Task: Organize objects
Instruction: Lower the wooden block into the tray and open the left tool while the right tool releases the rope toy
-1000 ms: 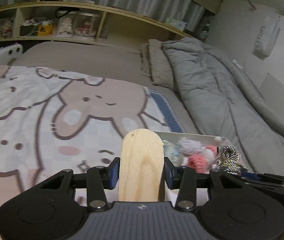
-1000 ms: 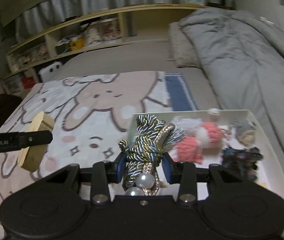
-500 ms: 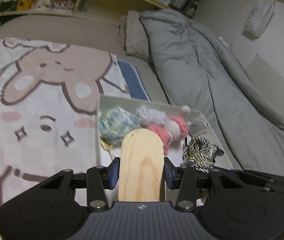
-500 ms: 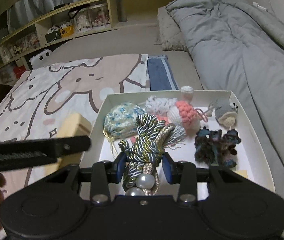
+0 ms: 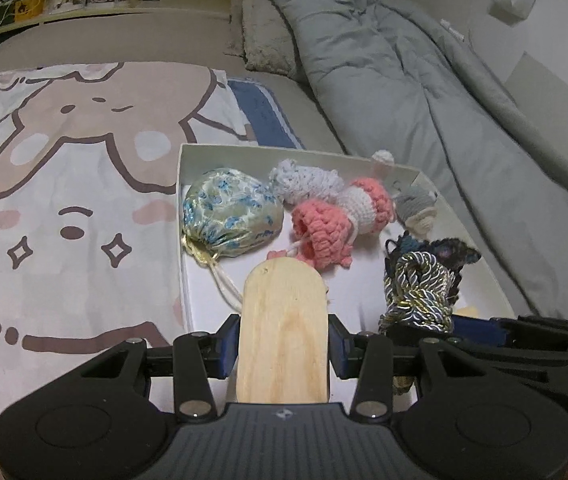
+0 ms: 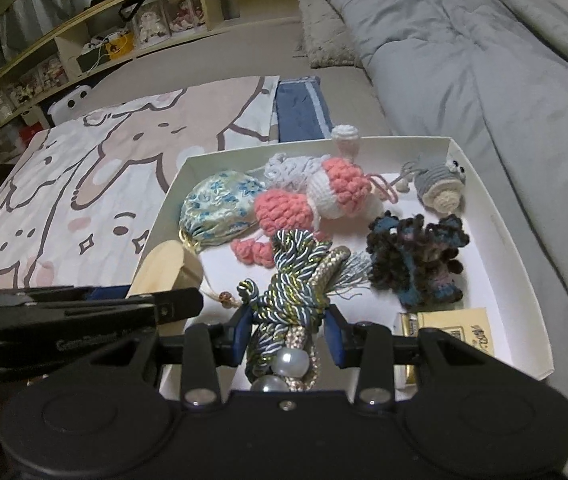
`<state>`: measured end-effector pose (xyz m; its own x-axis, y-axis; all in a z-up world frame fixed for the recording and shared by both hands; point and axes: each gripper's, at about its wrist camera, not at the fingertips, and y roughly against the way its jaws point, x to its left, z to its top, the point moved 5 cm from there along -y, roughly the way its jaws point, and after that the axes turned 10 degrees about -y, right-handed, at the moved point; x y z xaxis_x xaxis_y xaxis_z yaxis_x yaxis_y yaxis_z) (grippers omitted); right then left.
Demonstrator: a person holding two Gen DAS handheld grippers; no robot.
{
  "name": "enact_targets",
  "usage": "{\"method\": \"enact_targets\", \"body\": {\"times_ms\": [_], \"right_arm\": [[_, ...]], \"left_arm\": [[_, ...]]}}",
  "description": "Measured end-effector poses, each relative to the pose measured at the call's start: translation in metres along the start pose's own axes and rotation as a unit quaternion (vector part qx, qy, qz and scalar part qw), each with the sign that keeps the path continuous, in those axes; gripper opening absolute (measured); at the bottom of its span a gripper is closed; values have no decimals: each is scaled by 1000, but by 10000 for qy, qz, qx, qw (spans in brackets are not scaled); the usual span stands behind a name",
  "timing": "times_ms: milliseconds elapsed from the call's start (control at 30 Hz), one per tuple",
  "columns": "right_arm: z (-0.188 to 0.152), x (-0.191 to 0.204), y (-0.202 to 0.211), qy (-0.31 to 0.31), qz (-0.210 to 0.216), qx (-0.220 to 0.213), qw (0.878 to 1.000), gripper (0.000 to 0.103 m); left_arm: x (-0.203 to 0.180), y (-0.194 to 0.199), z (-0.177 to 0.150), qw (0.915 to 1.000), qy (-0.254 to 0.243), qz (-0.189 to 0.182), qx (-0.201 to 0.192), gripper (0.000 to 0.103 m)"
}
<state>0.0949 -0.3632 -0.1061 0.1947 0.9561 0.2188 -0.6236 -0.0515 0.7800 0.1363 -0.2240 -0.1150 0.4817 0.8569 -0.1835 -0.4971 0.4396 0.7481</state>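
The left gripper [image 5: 284, 354] is clamping a wooden tag [image 5: 284, 332] between its blue pads [image 5: 230, 346]; the tag's rounded end is pointing up the frame, over the near part of the white box [image 5: 182, 184]. In the right wrist view the same tag [image 6: 168, 268] is showing at lower left, at the box's left wall [image 6: 164, 216], with the left gripper [image 6: 156, 310] reaching in from the left edge.

The right gripper [image 6: 288, 338] is squeezing a knotted cord [image 6: 296, 280] of blue, white and gold strands, with two pearl beads [image 6: 294, 362] sitting low between the pads. In the left wrist view the cord [image 5: 418, 284] is standing at centre right, with the right gripper [image 5: 484, 332] coming in from the right edge.

Inside the box, a floral pouch [image 6: 218, 208] is lying at the left. Right of it, a pink-and-white crochet toy [image 6: 316, 196] is lying in the upper middle. A grey crochet toy [image 6: 440, 184] is sitting at the upper right corner. A dark yarn toy [image 6: 416, 260] is lying at the right, just beside the cord's tassel. A yellow card [image 6: 460, 328] is lying near the lower right.

The box is resting on a cartoon blanket [image 5: 64, 184] filling the left of the frame. A grey duvet [image 5: 404, 80] is running along the right.
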Motion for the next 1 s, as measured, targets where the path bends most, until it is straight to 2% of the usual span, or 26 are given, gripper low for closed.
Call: {"method": "enact_targets", "body": {"times_ms": [67,133,233,633,800,900,1000], "right_arm": [[-1,-1,-3,-7,-37,65,10000,42],[-2,-4,-3,-56,-141,93,9998,58],[-1,-10,0,-168,-206,87,9996,71],[2,-11,11,-276,-263,0,9993,73],[0,-10,27,-452,-150,-146,9988,79],[0,-10,36,-504,-221,-229,9982,79],[1,-9,44,-592,-318,-314,9972,82]], "left_arm": [[3,2,-1,9998,-43,168,105,61],[6,5,-2,9996,-104,232,109,62],[8,7,-1,9998,-59,106,128,63],[6,15,4,9998,-52,106,145,69],[3,25,4,9999,-97,37,93,69],[2,34,6,9999,-152,50,36,70],[4,45,8,9998,-180,69,-30,77]]}}
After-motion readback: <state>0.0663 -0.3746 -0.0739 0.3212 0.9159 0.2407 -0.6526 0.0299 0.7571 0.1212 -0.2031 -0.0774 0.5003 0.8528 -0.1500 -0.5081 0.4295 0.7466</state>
